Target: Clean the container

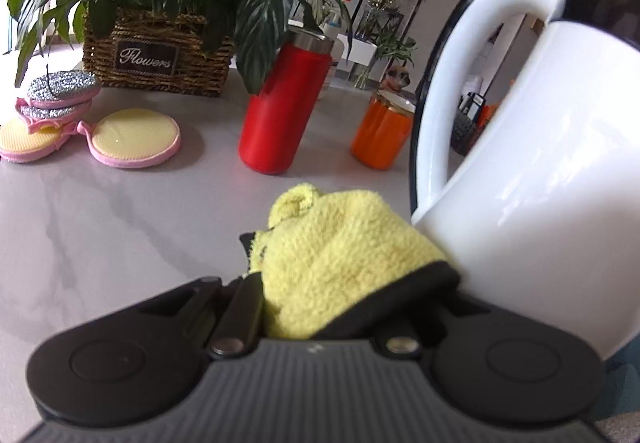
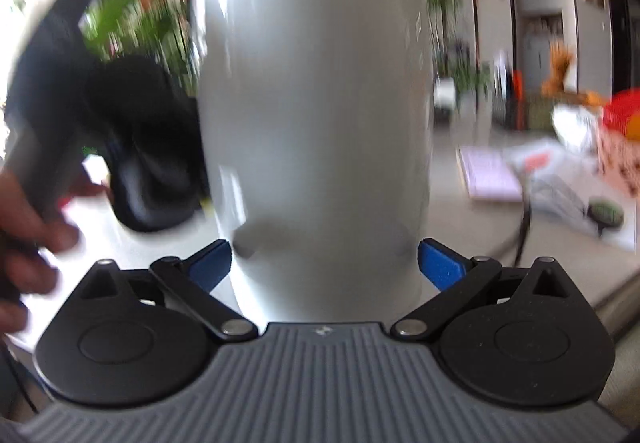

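On the grey counter (image 1: 100,235), the red cylindrical flask (image 1: 280,103) stands left of the orange jar (image 1: 382,133). The wicker plant basket (image 1: 156,51) sits behind them, round scrub pads (image 1: 136,137) further left. The yellow fluffy cloth (image 1: 340,259) touches the white handled mug (image 1: 540,183) on its right.

White mug (image 1: 540,163), big and glossy, dark-rimmed, tilted with its looped handle (image 1: 448,91) toward the table. A fluffy yellow cloth (image 1: 336,263) is bunched against its lower side, touching it. From the right wrist, the mug (image 2: 316,103) fills the middle, smooth and blurred.
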`<move>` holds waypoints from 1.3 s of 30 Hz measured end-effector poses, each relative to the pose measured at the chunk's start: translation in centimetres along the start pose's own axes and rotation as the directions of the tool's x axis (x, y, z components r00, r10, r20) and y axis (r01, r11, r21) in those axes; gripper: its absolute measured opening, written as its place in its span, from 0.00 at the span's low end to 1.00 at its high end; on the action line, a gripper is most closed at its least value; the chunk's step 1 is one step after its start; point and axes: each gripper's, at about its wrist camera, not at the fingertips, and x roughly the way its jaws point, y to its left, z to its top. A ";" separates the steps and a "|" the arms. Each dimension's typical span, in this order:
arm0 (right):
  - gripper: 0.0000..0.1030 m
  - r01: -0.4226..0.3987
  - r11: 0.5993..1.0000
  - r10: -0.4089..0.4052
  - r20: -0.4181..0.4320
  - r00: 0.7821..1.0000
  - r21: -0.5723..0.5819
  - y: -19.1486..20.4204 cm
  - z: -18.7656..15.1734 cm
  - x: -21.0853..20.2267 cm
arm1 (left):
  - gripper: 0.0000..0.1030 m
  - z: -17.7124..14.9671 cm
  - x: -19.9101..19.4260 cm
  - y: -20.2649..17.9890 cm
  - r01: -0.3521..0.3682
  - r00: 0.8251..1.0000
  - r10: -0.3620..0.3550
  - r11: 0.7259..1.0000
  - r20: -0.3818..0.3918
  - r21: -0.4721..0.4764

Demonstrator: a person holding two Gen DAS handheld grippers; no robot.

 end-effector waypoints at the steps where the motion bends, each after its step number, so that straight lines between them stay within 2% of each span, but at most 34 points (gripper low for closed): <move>1: 0.99 -0.031 1.000 0.030 0.075 0.997 0.001 -0.3 0.9 -1.4 | 0.07 0.1 0.0 -0.1 0.000 1.000 0.000 1.000 0.002 -0.002; 2: 0.98 -0.060 0.998 0.059 0.146 0.987 0.001 -0.6 1.7 -2.6 | 0.07 0.1 0.0 -0.1 0.000 1.000 0.000 1.000 0.005 -0.004; 3: 0.84 -0.087 0.996 0.085 0.209 0.974 0.001 -1.0 2.3 -3.7 | 0.07 0.2 -0.1 -0.2 0.001 1.000 -0.001 1.000 0.007 -0.006; 4: 0.58 -0.109 0.994 0.105 0.266 0.958 0.000 -1.5 2.9 -4.6 | 0.07 0.2 -0.1 -0.2 0.001 1.000 -0.001 1.000 0.009 -0.008; 7: 0.39 -0.111 0.993 0.119 0.403 0.908 -0.041 -2.8 4.5 -6.1 | 0.07 0.1 -0.3 -0.3 0.005 1.000 -0.005 1.000 0.015 -0.012; 12: 0.35 -0.078 0.992 0.115 0.494 0.862 -0.094 -3.6 5.4 -7.0 | 0.07 0.0 -0.6 -0.4 0.009 1.000 -0.009 1.000 0.022 -0.010; 15: 0.33 -0.112 0.988 0.149 0.498 0.854 -0.102 -3.7 5.6 -7.8 | 0.07 0.0 -0.8 -0.6 0.007 1.000 -0.006 1.000 0.029 -0.004; 18: 0.33 -0.098 0.984 0.166 0.548 0.820 -0.151 -3.2 5.6 -8.9 | 0.07 0.1 -0.8 -0.7 0.005 0.999 -0.005 1.000 0.032 0.001; 22: 0.32 -0.129 0.986 0.166 0.527 0.834 -0.108 -4.1 6.5 -8.9 | 0.07 0.0 -0.9 -0.9 0.017 0.999 -0.017 1.000 0.034 0.006; 24: 0.32 -0.117 0.988 0.150 0.528 0.836 -0.096 -4.5 6.8 -8.9 | 0.07 0.0 -1.0 -1.1 0.028 0.999 -0.028 1.000 0.036 0.012; 29: 0.33 -0.114 0.993 0.098 0.499 0.861 0.001 -6.9 7.6 -7.9 | 0.07 -0.7 -1.4 -3.3 0.024 0.999 -0.028 0.994 0.034 0.108; 34: 0.33 -0.099 0.995 0.083 0.477 0.875 0.007 -7.3 7.5 -7.3 | 0.07 -1.0 -1.8 -4.0 0.021 0.999 -0.028 0.990 0.046 0.138; 39: 0.35 -0.052 0.998 0.030 0.450 0.893 0.037 -7.6 7.4 -6.8 | 0.07 -1.0 -3.2 -5.6 0.017 0.993 -0.040 0.977 0.108 0.212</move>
